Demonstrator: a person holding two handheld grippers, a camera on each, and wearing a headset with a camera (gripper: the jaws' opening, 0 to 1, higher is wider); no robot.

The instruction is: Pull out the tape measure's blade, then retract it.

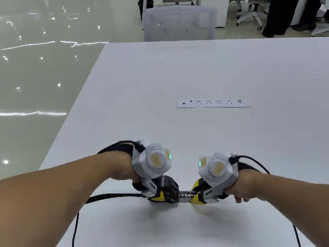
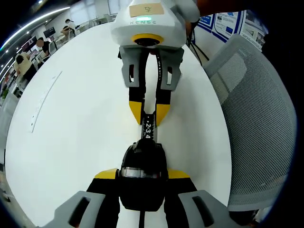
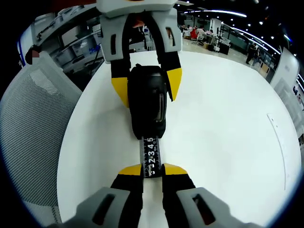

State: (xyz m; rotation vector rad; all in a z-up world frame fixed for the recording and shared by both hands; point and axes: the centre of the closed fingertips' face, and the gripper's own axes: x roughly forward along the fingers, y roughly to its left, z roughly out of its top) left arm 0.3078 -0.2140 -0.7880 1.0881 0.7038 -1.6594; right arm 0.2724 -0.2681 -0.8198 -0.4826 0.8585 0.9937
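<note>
A black tape measure case (image 2: 142, 173) sits between the yellow-tipped jaws of my left gripper (image 2: 142, 175), which is shut on it. A short length of black blade (image 3: 150, 156) with white numbers runs out of the case (image 3: 148, 99). My right gripper (image 3: 151, 171) is shut on the blade's end. In the head view the left gripper (image 1: 163, 195) and the right gripper (image 1: 198, 198) face each other just above the white table (image 1: 205, 72), a few centimetres apart, with the case (image 1: 168, 189) and the short blade (image 1: 185, 195) between them.
A white power strip (image 1: 213, 103) lies flat in the middle of the table. A grey mesh chair (image 1: 179, 23) stands at the far edge. Black cables (image 1: 108, 196) trail from both grippers over the near table. Shiny floor lies left of the table.
</note>
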